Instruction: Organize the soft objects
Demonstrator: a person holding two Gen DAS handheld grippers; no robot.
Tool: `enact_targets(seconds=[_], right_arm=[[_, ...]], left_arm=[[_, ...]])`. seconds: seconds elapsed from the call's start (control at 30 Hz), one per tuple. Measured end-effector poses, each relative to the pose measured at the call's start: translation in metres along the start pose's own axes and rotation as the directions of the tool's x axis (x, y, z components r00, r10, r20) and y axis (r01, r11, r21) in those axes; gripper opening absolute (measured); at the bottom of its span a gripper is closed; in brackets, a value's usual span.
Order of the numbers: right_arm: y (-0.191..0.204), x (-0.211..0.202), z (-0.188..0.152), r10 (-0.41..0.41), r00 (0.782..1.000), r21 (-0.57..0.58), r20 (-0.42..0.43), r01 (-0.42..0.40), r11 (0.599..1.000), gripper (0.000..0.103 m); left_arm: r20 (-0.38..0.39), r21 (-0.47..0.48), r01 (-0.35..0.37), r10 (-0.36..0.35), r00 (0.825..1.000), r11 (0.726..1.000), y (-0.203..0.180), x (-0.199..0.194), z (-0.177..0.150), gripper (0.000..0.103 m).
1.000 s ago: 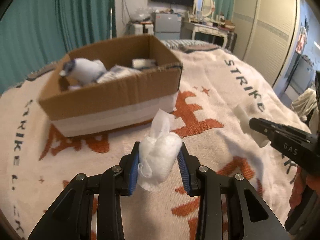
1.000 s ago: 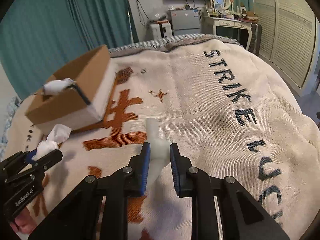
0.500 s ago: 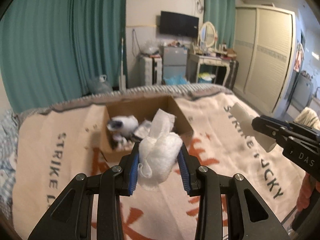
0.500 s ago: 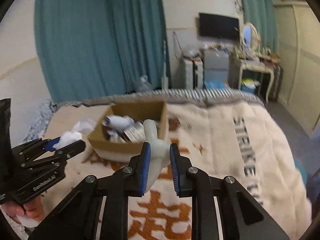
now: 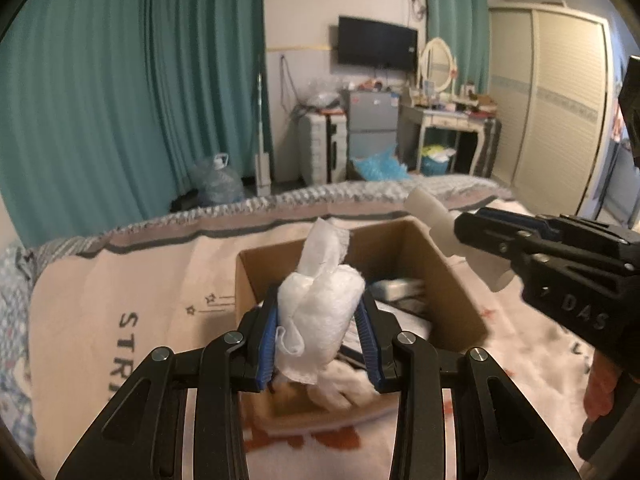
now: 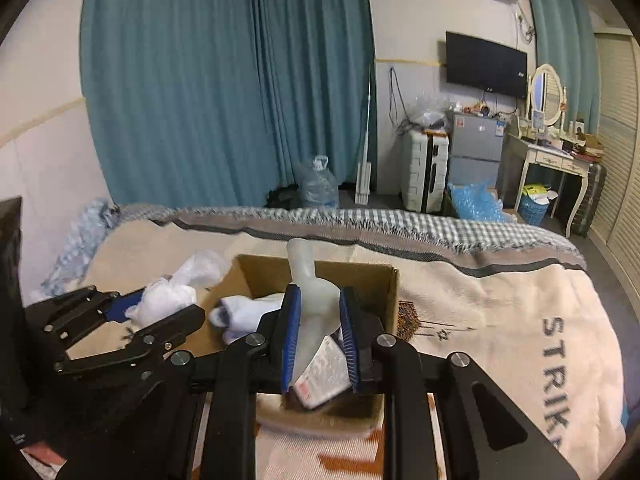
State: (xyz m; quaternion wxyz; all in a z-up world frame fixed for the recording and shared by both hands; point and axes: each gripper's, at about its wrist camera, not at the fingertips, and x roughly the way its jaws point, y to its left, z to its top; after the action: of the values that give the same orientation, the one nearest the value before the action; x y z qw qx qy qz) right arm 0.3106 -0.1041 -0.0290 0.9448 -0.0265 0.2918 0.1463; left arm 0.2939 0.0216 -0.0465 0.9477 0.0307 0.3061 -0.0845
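Blanket-covered bed [image 6: 500, 300], open cardboard box [image 5: 452, 280]: above it, left gripper [image 5: 318, 332] pinching white cloth wad [image 5: 320, 312], right gripper [image 6: 318, 328] clamping pale translucent soft piece [image 6: 312, 300].

You see a brown cardboard box [image 5: 448, 276], a white cloth bundle [image 5: 320, 312], a cream blanket [image 6: 500, 312] with black lettering and orange marks, and teal curtains [image 6: 224, 80].

Dim, even indoor light, cool teal cast, strong fisheye bending with black vignette at the corners, motion blur on the cardboard box [image 5: 460, 296] and blanket [image 6: 500, 320] just below each gripper, far wall fairly sharp, soft shadows, no glare
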Motion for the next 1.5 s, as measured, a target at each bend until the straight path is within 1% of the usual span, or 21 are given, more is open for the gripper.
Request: enact_targets(seconds=[0.13,0.27,0.33,0.37,0.4,0.43,0.5,0.67,0.8,0.87,0.93,0.97,1.0,1.07,1.1,1.17,1.27,1.3,1.33,1.37,1.5], right_arm=[[-0.009,0.053,-0.007,-0.005,0.999,0.019,-0.046,0.006,1.000,0.020],[-0.019,0.089,-0.016,-0.011,0.997,0.032,-0.076,0.013,0.999,0.021],[-0.023,0.098,-0.020,-0.011,0.996,0.042,-0.092,0.015,0.999,0.023],[-0.025,0.099,-0.022,-0.031,0.995,0.046,-0.095,0.036,0.998,0.026],[-0.027,0.099,-0.023,-0.043,0.994,0.048,-0.100,0.048,0.998,0.040],[-0.029,0.095,-0.024,-0.051,0.994,0.056,-0.092,0.057,0.997,0.047],[-0.032,0.087,-0.022,-0.056,0.995,0.068,-0.084,0.062,0.996,0.047],[-0.028,0.025,0.001,-0.075,0.997,0.045,-0.030,0.076,0.996,0.047],[-0.014,-0.047,0.027,-0.091,0.995,0.030,0.036,0.090,0.996,0.047],[-0.007,-0.090,0.035,-0.089,0.993,0.023,0.081,0.087,0.996,0.047],[0.002,-0.131,0.040,-0.101,0.987,0.019,0.126,0.099,0.995,0.047],[0.005,-0.154,0.041,-0.104,0.983,0.021,0.153,0.102,0.995,0.047],[0.007,-0.173,0.042,-0.102,0.980,0.023,0.173,0.100,0.995,0.047],[0.013,-0.211,0.041,-0.102,0.972,0.022,0.211,0.099,0.995,0.048],[0.017,-0.229,0.038,-0.107,0.967,0.019,0.231,0.105,0.994,0.051],[0.022,-0.259,0.033,-0.113,0.958,0.011,0.264,0.114,0.993,0.058],[0.029,-0.298,0.022,-0.112,0.945,0.004,0.309,0.117,0.993,0.072],[0.030,-0.308,0.018,-0.112,0.940,0.003,0.322,0.118,0.993,0.080],[0.031,-0.316,0.014,-0.113,0.937,0.003,0.332,0.118,0.993,0.089],[0.032,-0.324,0.007,-0.115,0.933,0.006,0.341,0.120,0.993,0.091],[0.035,-0.335,-0.012,-0.134,0.921,0.018,0.366,0.137,0.990,0.095]], left_arm=[[-0.033,-0.006,0.016,-0.016,0.999,1.000,0.006,0.042,-0.005,0.036],[-0.012,0.016,-0.012,0.013,1.000,1.000,0.002,0.063,-0.012,0.038],[-0.025,0.030,-0.039,0.040,0.999,0.999,-0.002,0.069,-0.016,0.051],[-0.034,0.031,-0.043,0.044,0.998,0.999,-0.004,0.070,-0.018,0.066],[-0.041,0.024,-0.037,0.038,0.998,0.999,-0.005,0.070,-0.019,0.073],[-0.044,0.018,-0.031,0.031,0.999,0.999,-0.006,0.068,-0.020,0.073],[-0.049,0.011,-0.028,0.028,0.998,1.000,-0.009,0.059,-0.019,0.073],[0.009,-0.002,-0.056,0.056,0.998,0.998,-0.016,0.005,-0.002,0.073],[0.096,-0.029,-0.062,0.065,0.993,0.998,-0.025,-0.068,0.014,0.073],[0.146,-0.030,-0.081,0.084,0.986,0.996,-0.030,-0.107,0.022,0.073],[0.229,-0.016,-0.108,0.109,0.967,0.994,-0.038,-0.154,0.028,0.073],[0.272,-0.007,-0.122,0.119,0.955,0.992,-0.042,-0.178,0.029,0.079],[0.313,-0.003,-0.137,0.131,0.941,0.991,-0.046,-0.200,0.030,0.093],[0.390,-0.010,-0.156,0.148,0.909,0.988,-0.048,-0.240,0.028,0.093],[0.421,-0.015,-0.163,0.154,0.894,0.987,-0.049,-0.263,0.026,0.093],[0.456,-0.029,-0.151,0.148,0.877,0.988,-0.049,-0.294,0.022,0.093],[0.493,-0.059,-0.138,0.149,0.857,0.989,-0.046,-0.326,0.014,0.094],[0.500,-0.066,-0.142,0.156,0.852,0.988,-0.045,-0.335,0.010,0.094],[0.491,-0.065,-0.146,0.159,0.857,0.987,-0.044,-0.340,0.006,0.094],[0.482,-0.067,-0.143,0.158,0.862,0.987,-0.043,-0.343,0.002,0.094],[0.468,-0.102,-0.106,0.142,0.872,0.989,-0.040,-0.339,-0.014,0.094]])
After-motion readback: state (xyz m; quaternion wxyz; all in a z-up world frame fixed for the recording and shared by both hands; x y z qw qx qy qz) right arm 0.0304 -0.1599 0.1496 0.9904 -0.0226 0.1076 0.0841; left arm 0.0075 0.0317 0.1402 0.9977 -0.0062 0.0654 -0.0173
